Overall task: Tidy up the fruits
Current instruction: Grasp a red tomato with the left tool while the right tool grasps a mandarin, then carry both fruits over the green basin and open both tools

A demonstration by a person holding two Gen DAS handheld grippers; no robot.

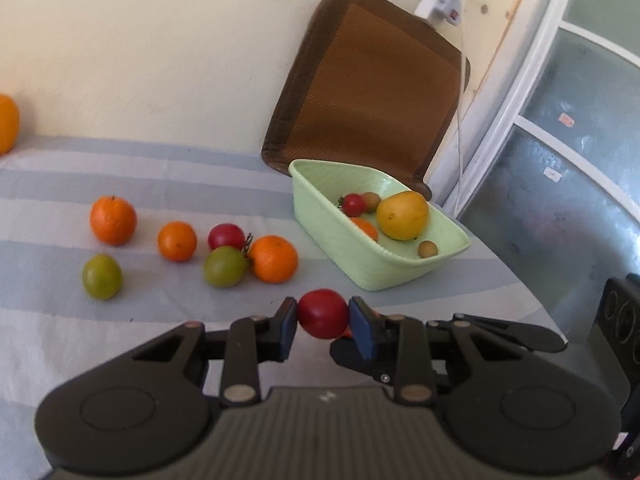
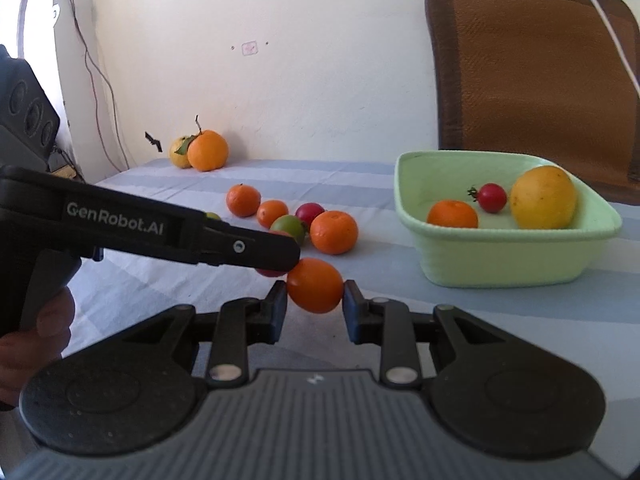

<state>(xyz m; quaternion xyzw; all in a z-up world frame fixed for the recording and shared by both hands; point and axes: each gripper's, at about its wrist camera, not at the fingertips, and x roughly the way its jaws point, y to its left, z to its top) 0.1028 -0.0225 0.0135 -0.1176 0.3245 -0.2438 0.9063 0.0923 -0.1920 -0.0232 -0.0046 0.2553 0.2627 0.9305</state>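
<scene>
My left gripper (image 1: 322, 316) is shut on a red tomato (image 1: 322, 313), held just above the striped cloth near the green basket (image 1: 320, 224). My right gripper (image 2: 315, 300) is shut on a small orange (image 2: 315, 285). In the right wrist view the left gripper (image 2: 294, 258) reaches in from the left, its tip touching that orange, with the red tomato (image 2: 270, 273) mostly hidden behind it. The basket (image 2: 500, 252) holds a yellow fruit (image 2: 543, 197), a small tomato (image 2: 493, 197) and an orange (image 2: 452, 213). Loose oranges and tomatoes (image 1: 224, 266) lie left of the basket.
A brown chair (image 1: 372, 92) stands behind the basket against the wall. Two more fruits (image 2: 200, 151) sit at the far table edge by the wall. A white cable (image 1: 462, 112) hangs near the window frame. A hand (image 2: 36, 344) grips the left tool's handle.
</scene>
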